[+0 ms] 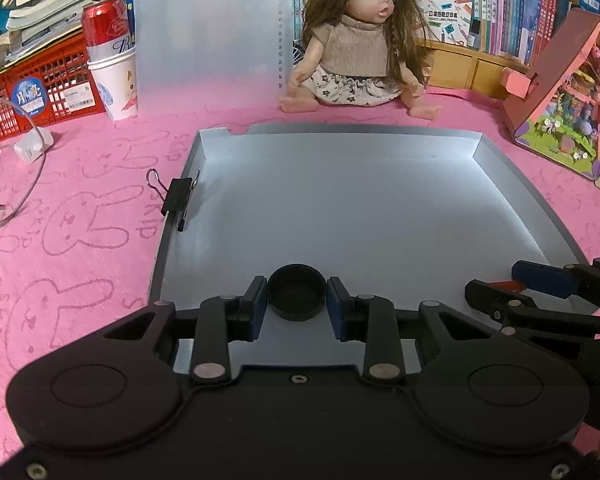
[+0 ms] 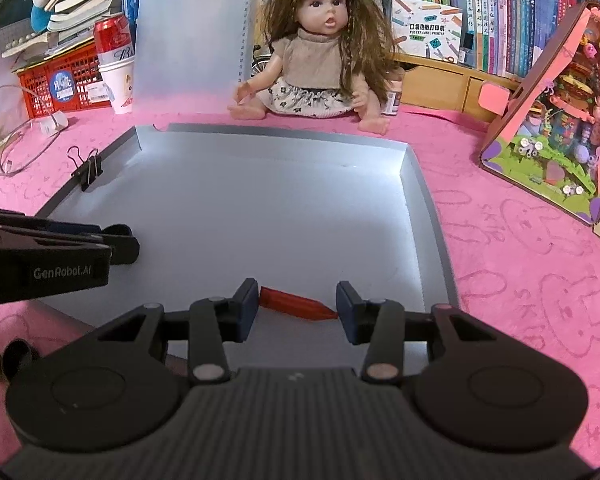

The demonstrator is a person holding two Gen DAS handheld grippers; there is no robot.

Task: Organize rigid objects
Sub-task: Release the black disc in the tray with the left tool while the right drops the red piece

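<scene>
Left wrist view: left gripper (image 1: 297, 298) around round black plastic cap (image 1: 297, 293), fingers just beside, grip unsure. Right gripper (image 2: 297, 305) spread wide around red plastic wedge piece (image 2: 296, 303) at 6 o'clock in shallow grey tray (image 2: 432, 216). Placing step; next, let go, back away.
</scene>
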